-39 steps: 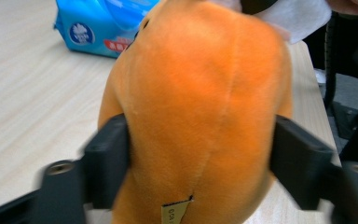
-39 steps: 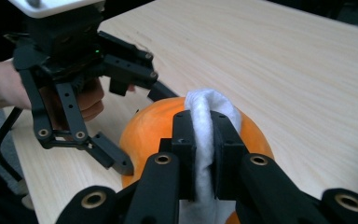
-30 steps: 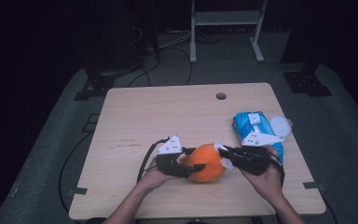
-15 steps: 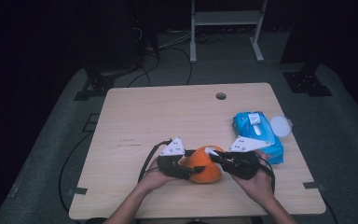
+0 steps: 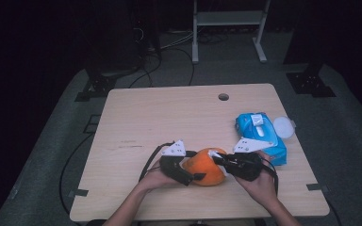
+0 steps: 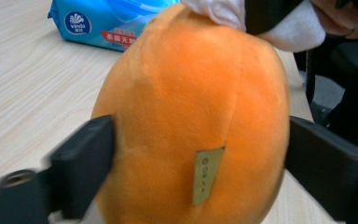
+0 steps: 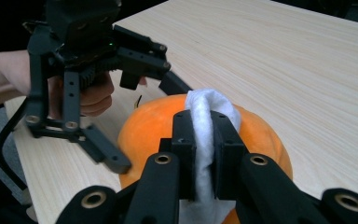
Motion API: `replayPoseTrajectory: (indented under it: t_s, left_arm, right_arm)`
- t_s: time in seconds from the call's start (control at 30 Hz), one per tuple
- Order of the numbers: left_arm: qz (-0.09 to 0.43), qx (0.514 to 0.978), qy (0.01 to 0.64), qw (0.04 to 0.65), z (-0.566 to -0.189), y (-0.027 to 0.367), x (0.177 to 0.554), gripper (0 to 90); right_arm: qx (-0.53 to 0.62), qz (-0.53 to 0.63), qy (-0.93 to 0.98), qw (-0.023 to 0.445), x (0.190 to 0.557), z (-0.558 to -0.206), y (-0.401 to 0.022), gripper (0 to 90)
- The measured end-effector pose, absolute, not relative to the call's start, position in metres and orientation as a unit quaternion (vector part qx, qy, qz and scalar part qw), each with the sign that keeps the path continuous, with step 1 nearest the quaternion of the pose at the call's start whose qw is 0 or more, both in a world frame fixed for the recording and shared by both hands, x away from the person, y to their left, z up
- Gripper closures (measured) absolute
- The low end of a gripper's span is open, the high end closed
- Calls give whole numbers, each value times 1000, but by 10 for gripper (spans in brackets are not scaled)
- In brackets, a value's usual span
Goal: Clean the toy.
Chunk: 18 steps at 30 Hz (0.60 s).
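One orange plush ball [image 5: 206, 167] lies on the tabletop [image 5: 169, 117] near its front edge, between two hand-held grippers. Its cover is soft, short-piled fabric sewn in rounded panels, with seams running over its plump, slightly flattened shape, and a small tan label [image 6: 205, 175] is stitched into one seam. One white wipe [image 7: 204, 116], fleecy and folded into a thick strip, lies over the top of the ball.

The right hand-held gripper [image 7: 204, 154] has its black jaws pressed together on the wipe, pinching the fold just above the plush. The left hand-held gripper [image 6: 196, 158] has its jaws spread to either side of the ball; they have just been opening, and the ball sits between them, the left jaw's edge blurred. Both grippers are hard black plastic with bolted links, and each carries one grey three-cornered plate.

One blue pack of wipes [image 5: 260, 136], glossy and soft-sided with a white flap on top, lies just behind the right hand. One round white lid [image 5: 283, 127] rests beside it. The tabletop is pale wood grain with one round hole [image 5: 223, 97] near its far edge.
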State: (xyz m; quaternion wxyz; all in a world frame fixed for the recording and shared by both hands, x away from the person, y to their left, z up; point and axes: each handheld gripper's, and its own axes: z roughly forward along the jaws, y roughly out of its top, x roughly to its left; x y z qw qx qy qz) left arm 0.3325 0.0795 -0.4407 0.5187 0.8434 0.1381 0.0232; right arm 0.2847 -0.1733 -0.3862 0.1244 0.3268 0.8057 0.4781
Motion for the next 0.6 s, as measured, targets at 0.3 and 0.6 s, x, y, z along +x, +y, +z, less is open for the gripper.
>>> replayPoseTrajectory:
  t_s: [0.3, 0.6]
  left_arm:
    - [48, 824, 137, 547, -409, 85, 323, 380]
    - [66, 848, 160, 501, -423, 77, 327, 326]
  right_arm:
    - [338, 510, 782, 121, 285, -377, -183, 811]
    - [361, 464, 799, 129, 299, -399, -181, 811]
